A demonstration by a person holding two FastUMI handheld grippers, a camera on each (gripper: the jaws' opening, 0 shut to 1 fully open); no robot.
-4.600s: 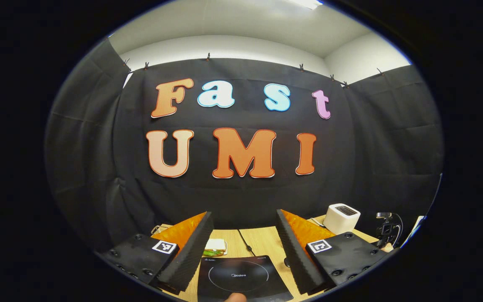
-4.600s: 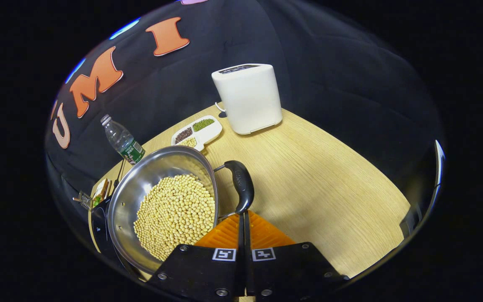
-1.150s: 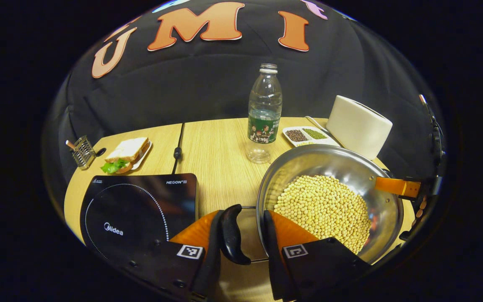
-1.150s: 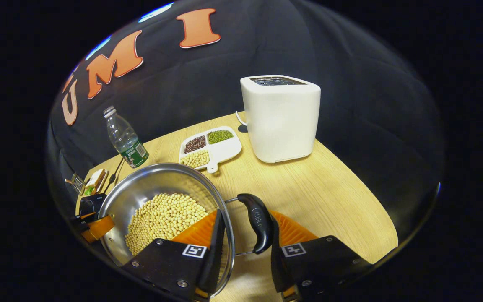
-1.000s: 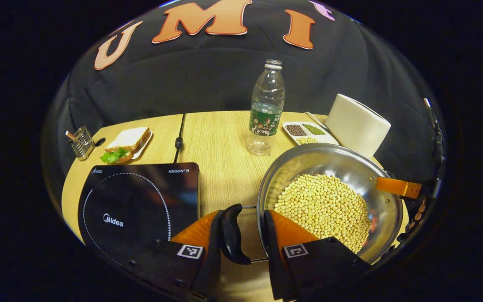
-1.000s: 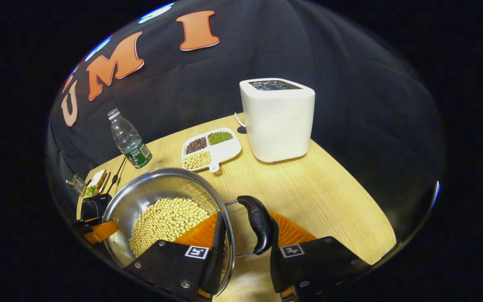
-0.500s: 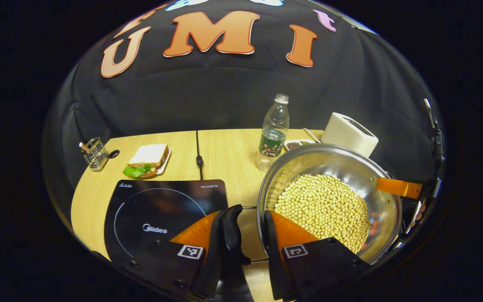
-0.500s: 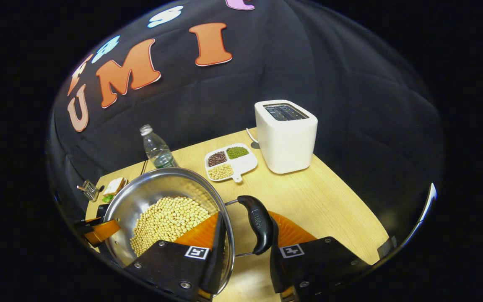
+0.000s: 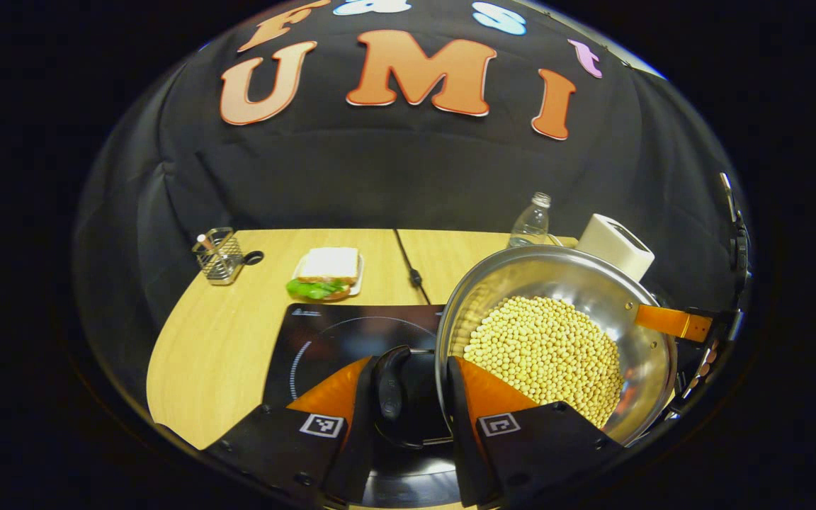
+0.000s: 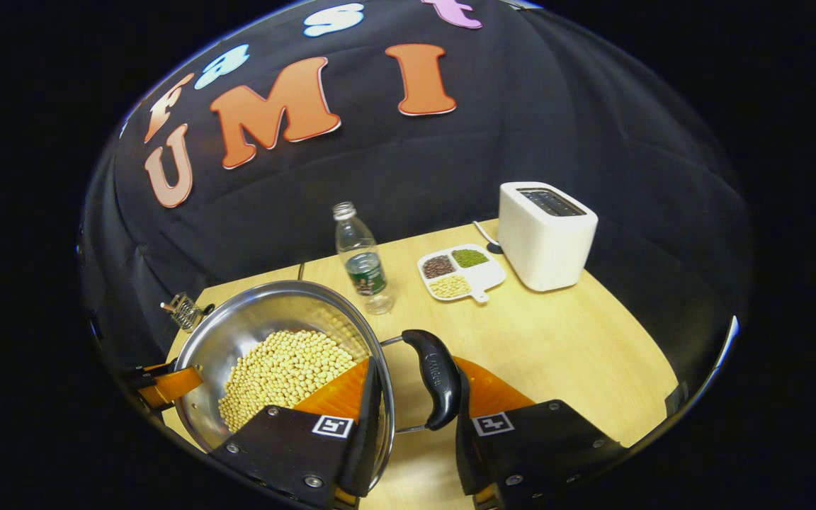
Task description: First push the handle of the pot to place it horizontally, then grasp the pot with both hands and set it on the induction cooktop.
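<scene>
Pot [image 9: 557, 283], steel and loaded with pale beans [image 9: 546, 350], is held off the table [image 10: 564, 347] between both grippers. In the left gripper view, the left gripper [image 9: 411, 397] has its fingers closed around the pot's black side handle [image 9: 388, 388], one finger outside the handle and the other inside the rim; below them lies the induction cooktop [image 9: 323, 340], which the pot partly overhangs. In the right gripper view, the right gripper [image 10: 415, 400] grips the opposite handle [image 10: 436, 375] likewise, with one finger over the beans. Bottle [image 10: 362, 262], divided dish [image 10: 459, 273] and toaster [image 10: 544, 234] stand behind the pot. Sandwich [image 9: 326, 269] and wire holder [image 9: 218, 253] sit beyond the cooktop.
</scene>
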